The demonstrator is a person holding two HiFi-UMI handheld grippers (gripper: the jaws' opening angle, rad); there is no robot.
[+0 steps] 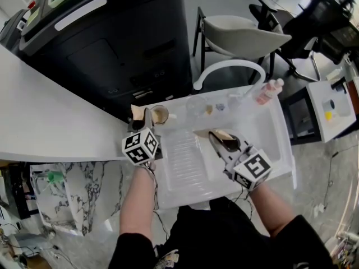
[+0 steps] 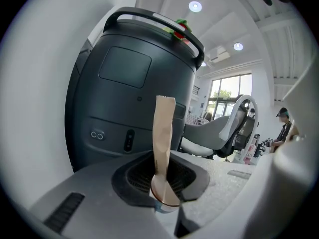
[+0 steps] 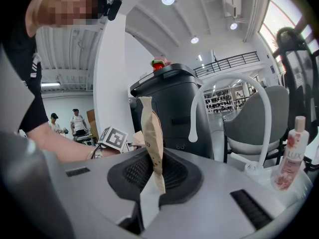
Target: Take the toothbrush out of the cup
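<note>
A small brownish cup [image 1: 160,115] stands at the back left corner of the white sink [image 1: 283,133]. My left gripper [image 1: 143,116] is right against the cup's left side. In the left gripper view the tan pads [image 2: 164,133] stand pressed together, with a brown round rim [image 2: 165,190] and a blue scrap at their base, so the left gripper [image 2: 164,103] looks shut on the cup's wall. A pale stub shows at the cup's right rim, and I cannot make out a toothbrush. Over the middle of the sink my right gripper [image 1: 221,136] [image 3: 147,103] is shut with nothing seen between its jaws.
A large black bin [image 1: 112,43] stands behind the sink, and a white counter [image 1: 45,111] runs along the left. A white arched faucet [image 1: 230,66] and a pink bottle [image 1: 268,91] stand at the sink's back edge, with small items [image 1: 208,110] nearby. A grey chair [image 1: 247,32] is beyond.
</note>
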